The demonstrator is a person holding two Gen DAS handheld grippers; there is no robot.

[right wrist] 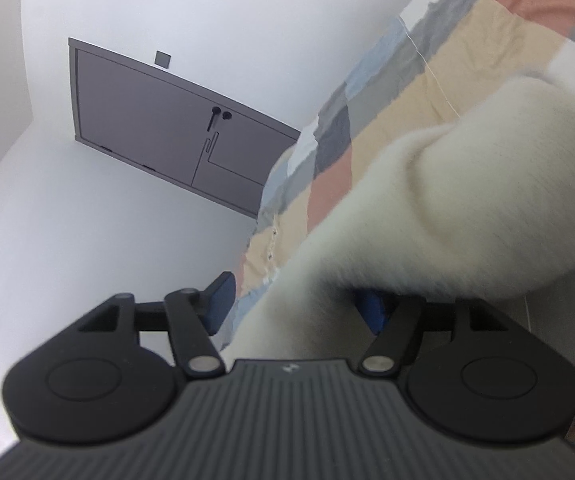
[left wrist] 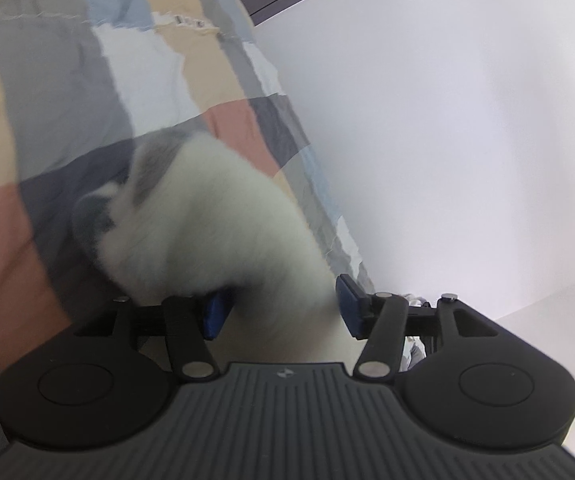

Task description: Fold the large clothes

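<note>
Standing about half open, left gripper [left wrist: 283, 308] jaws straddle the fuzzy white garment [left wrist: 207, 216]; right gripper [right wrist: 295, 304] likewise; neither clamps it.

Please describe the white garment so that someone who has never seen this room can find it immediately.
Find the bed with the patchwork quilt beside the white wall. The fluffy white garment lies on it. It alone is plain and fuzzy; the quilt is coloured blocks.

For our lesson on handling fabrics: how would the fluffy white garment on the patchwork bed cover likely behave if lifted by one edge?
The white garment would probably flop and drape, since it already bulges and bends over itself in the right wrist view. Its fuzzy pile suggests it grips rather than slips. It looks thick, so perhaps somewhat heavy for clothing, though the blur leaves that uncertain.
</note>
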